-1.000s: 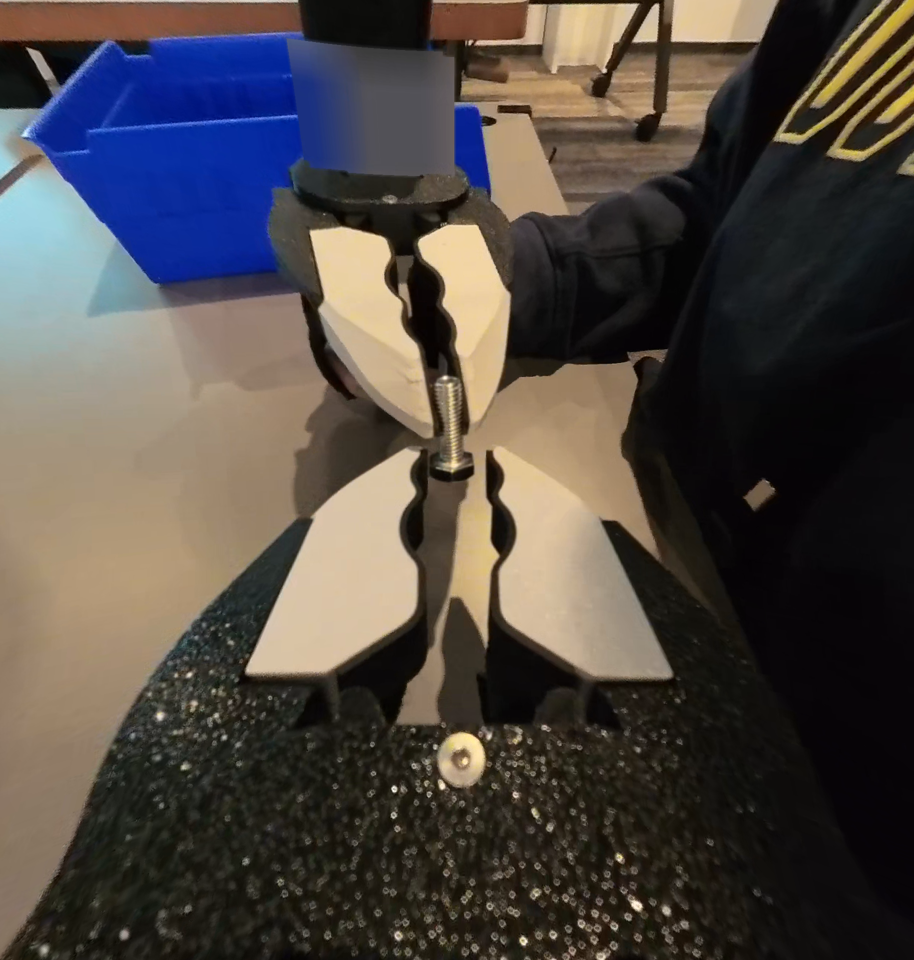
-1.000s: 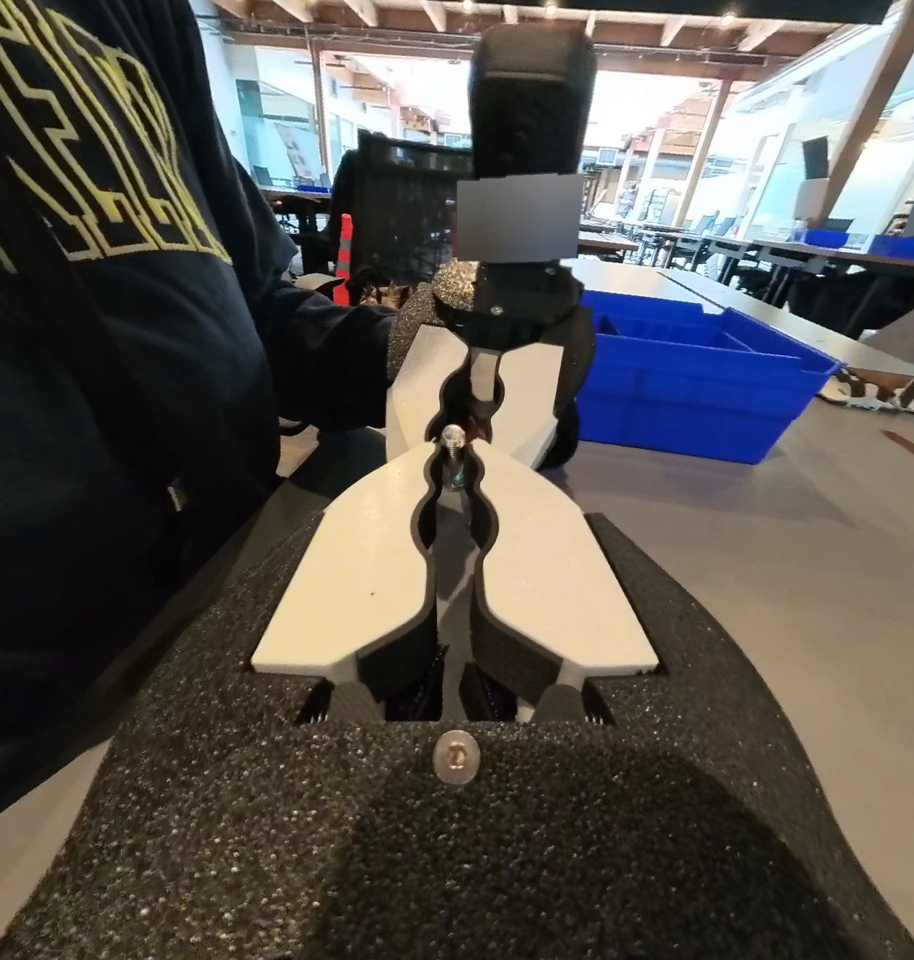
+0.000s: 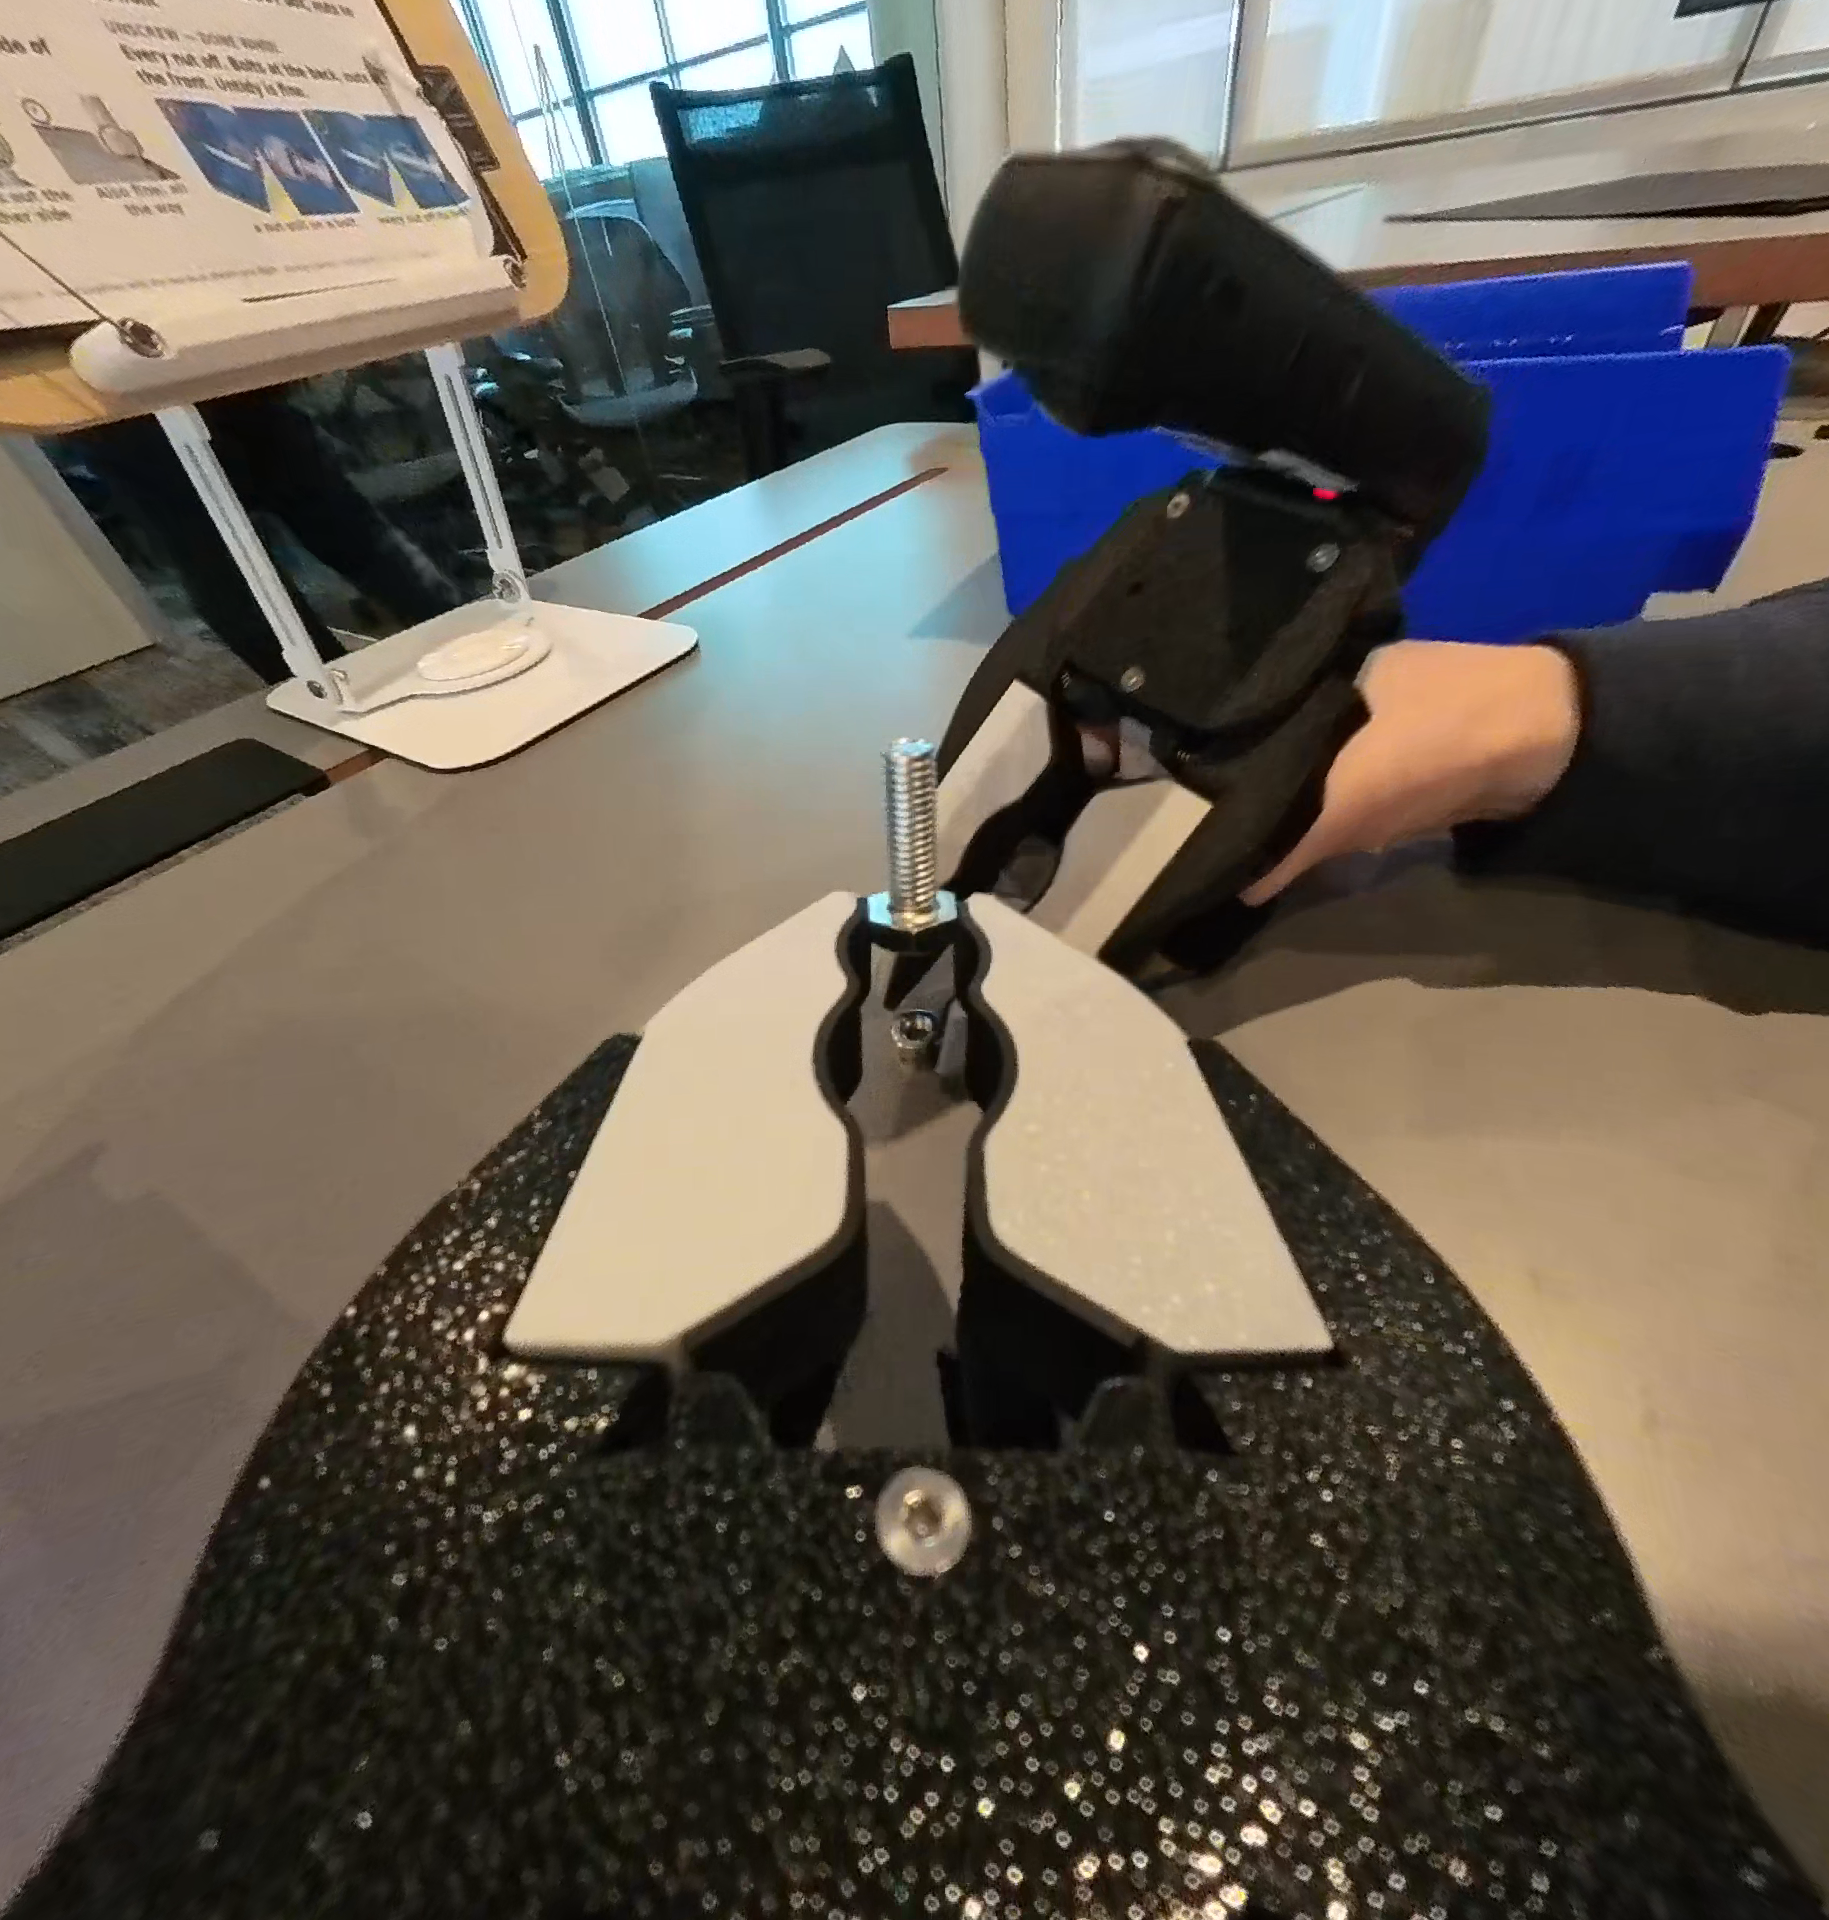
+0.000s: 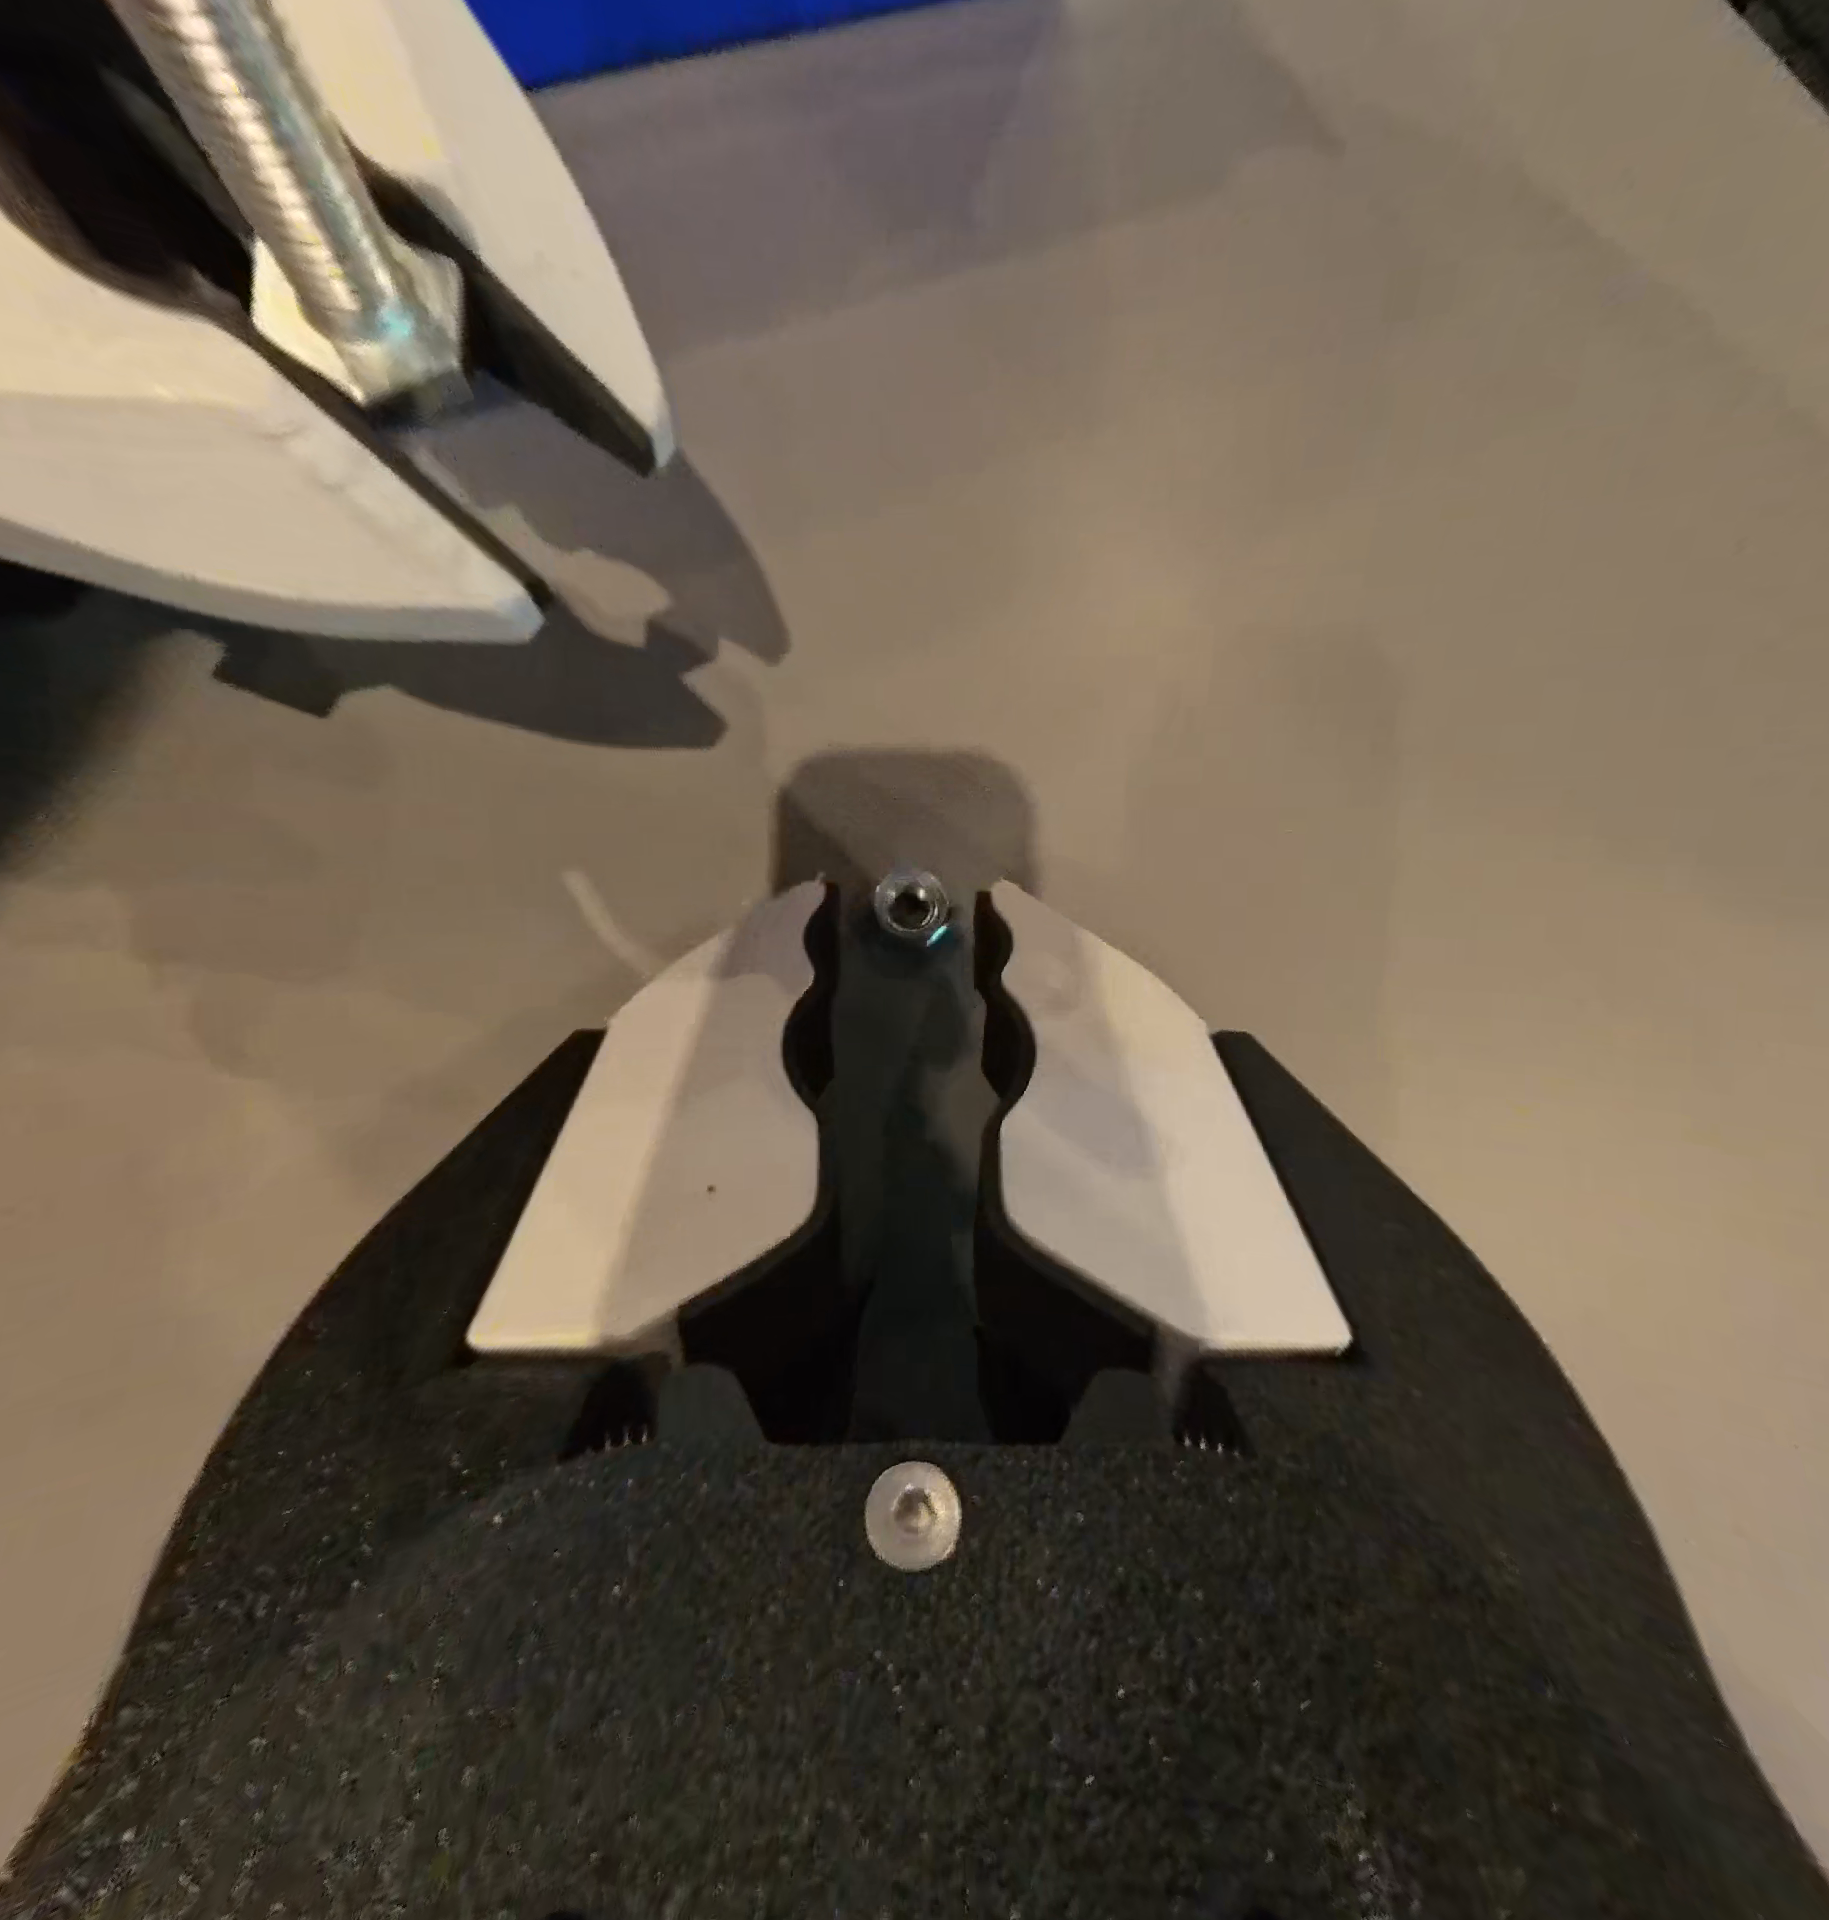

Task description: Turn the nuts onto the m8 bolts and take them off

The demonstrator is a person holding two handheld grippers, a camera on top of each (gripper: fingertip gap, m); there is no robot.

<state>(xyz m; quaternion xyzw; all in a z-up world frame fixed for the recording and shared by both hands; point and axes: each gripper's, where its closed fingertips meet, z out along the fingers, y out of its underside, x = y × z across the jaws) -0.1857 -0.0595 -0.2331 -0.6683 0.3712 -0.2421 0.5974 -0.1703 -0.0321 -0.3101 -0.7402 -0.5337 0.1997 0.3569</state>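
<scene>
My left gripper (image 3: pixel 911 920) is shut on the hex head of a silver M8 bolt (image 3: pixel 911 821), whose threaded shank stands upright above the fingertips. The bolt also shows in the right wrist view (image 4: pixel 297 218), at the upper left, in the left gripper's white fingers (image 4: pixel 214 468). My right gripper (image 4: pixel 908 896) points down at the grey table (image 4: pixel 1357 540) and is open. A small silver nut (image 4: pixel 910 902) lies on the table between its tips with a gap on each side. The nut also shows in the left wrist view (image 3: pixel 910 1034), below the bolt. The right gripper (image 3: pixel 1076 904) is beside it.
A blue bin (image 3: pixel 1575 468) stands behind the right gripper. A white stand with a printed sheet (image 3: pixel 474 665) is at the far left of the table. A person's hand (image 3: pixel 1440 748) holds the right gripper. A black chair (image 3: pixel 806 239) is beyond the table. The grippers' ends are close to 8 cm from one another.
The right gripper was shut at the top of the bolt; it has left the bolt, dropped to the table and opened, with a nut between its tips. The left pads closed on the bolt's head.
</scene>
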